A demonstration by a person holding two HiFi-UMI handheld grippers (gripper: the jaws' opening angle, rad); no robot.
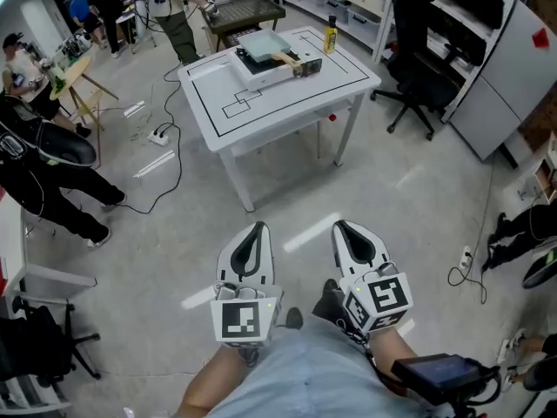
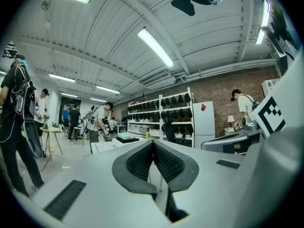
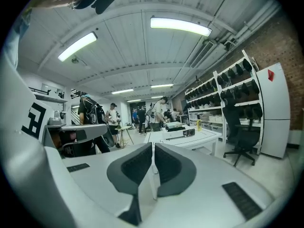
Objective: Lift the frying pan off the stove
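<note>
Frying pan [image 1: 264, 43] place: on stove [image 1: 265, 77], on white table [image 1: 261, 116], well apart from both grippers.
Handling: judged rigid, moderately heavy; take by wooden handle [image 1: 287, 57].
Count: one pan, one stove, one yellow bottle [image 1: 331, 35].
Left gripper [image 1: 254, 228]: jaws together, empty.
Right gripper [image 1: 342, 226]: jaws together, empty.

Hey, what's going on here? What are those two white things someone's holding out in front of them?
A person holds a two-jaw tool in each hand: the left gripper and the right gripper. Both are shut and empty, held over the floor. The frying pan sits on a portable stove on the white table some way ahead, untouched. The pan has not been lifted yet.
</note>
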